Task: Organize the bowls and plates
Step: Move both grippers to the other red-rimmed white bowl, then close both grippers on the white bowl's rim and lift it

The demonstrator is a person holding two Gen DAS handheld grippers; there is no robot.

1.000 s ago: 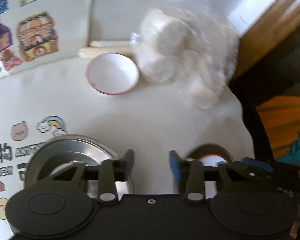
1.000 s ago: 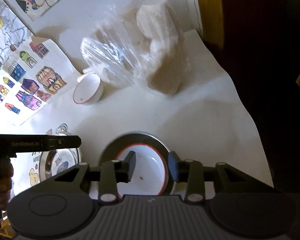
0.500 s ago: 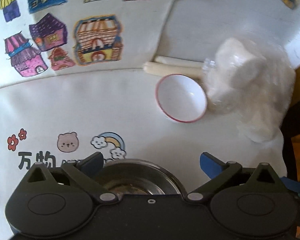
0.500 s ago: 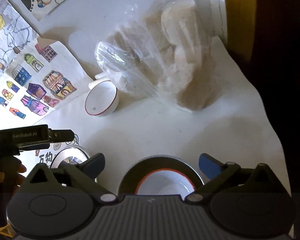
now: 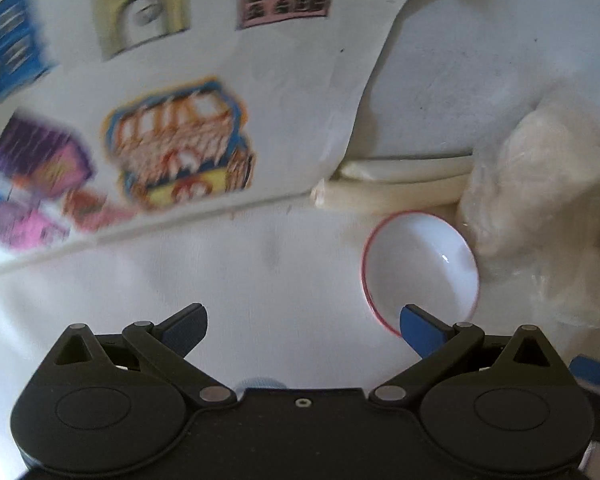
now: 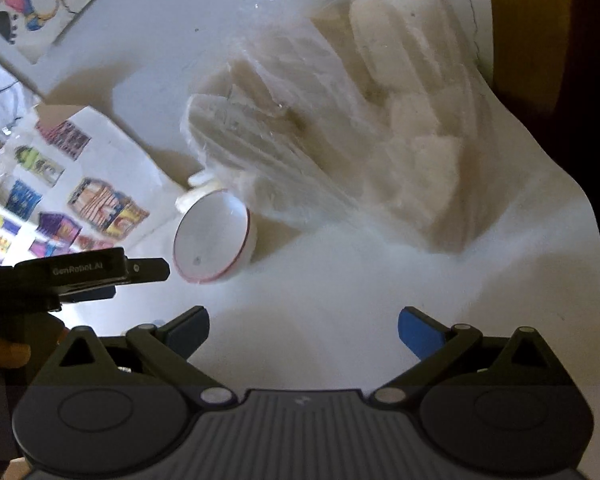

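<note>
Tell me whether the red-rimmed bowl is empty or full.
Empty. The red-rimmed bowl shows only bare white inside in the left wrist view; the right wrist view shows likewise.

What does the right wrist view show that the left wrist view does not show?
Only the right wrist view shows the wooden edge at the top right, the cartoon picture at the top left, the whole clear bag, and the left gripper from the side.

Only the left wrist view shows the left gripper from behind, jaws wide open and empty, and the white rolls at length.

Both show the red-rimmed bowl, the house stickers and the white table cover.
</note>
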